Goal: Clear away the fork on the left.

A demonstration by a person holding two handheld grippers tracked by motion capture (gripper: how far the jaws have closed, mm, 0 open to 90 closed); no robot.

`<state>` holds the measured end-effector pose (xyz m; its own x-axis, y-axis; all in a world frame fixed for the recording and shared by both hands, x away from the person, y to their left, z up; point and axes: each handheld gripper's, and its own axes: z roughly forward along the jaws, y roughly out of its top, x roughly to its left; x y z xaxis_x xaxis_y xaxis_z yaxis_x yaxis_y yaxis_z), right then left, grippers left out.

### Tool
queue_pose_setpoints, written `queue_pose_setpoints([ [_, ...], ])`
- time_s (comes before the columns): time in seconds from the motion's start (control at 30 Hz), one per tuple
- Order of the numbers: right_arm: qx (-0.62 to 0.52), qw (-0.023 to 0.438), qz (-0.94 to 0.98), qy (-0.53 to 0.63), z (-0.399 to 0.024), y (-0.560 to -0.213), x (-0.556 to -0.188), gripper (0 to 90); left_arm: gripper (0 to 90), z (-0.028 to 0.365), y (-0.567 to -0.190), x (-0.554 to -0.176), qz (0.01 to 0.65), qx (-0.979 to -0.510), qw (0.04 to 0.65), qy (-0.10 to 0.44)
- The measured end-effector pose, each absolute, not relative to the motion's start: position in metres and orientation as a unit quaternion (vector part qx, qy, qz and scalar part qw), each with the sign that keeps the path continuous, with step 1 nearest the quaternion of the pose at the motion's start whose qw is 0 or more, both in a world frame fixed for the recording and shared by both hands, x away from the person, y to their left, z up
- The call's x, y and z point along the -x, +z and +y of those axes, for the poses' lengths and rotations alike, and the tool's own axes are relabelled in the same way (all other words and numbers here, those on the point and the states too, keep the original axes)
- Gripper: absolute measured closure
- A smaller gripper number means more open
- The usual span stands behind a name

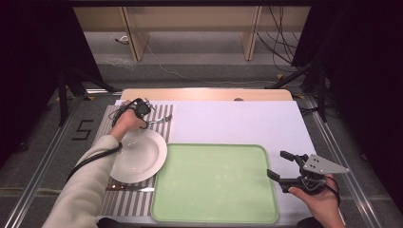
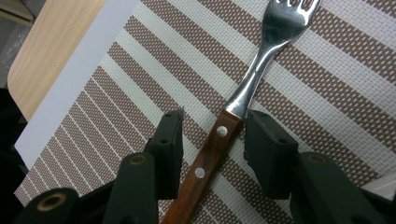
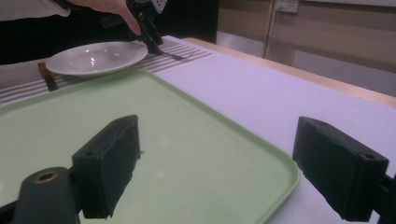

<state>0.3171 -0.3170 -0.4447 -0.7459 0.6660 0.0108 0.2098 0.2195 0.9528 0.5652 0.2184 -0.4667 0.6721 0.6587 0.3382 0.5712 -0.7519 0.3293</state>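
The fork (image 2: 219, 140) is lying flat on the mat (image 2: 327, 88), tines pointing away from the left gripper (image 2: 212, 133). Its jaws are straddling the handle, slightly parted; the right gripper (image 3: 215, 154) is gaping wide.

Lab: cables (image 1: 280, 42) and rails (image 1: 38, 166) around the table (image 1: 204, 94).

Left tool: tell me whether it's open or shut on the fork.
Open. The left tool straddles the fork on the striped placemat, with gaps between both pads and its wooden handle.
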Motion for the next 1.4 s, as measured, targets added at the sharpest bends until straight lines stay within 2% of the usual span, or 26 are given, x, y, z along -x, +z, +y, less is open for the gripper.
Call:
queue_pose_setpoints([
  [0.17,-0.291,0.206,0.753,0.553,-0.317,-0.4446,-0.3168,16.1,56.9,0.22,-0.4705,-0.5665,0.322,-0.917,0.093,0.215],
  [0.87,-0.29,0.205,0.754,0.553,-0.317,-0.4447,-0.317,16.1,71.9,0.2164,-0.4703,-0.5671,0.301,-0.929,0.087,0.195],
  [1.4,-0.29,0.205,0.754,0.552,-0.317,-0.4447,-0.3167,16.1,74.5,0.2141,-0.4696,-0.5662,0.294,-0.933,0.075,0.191],
])
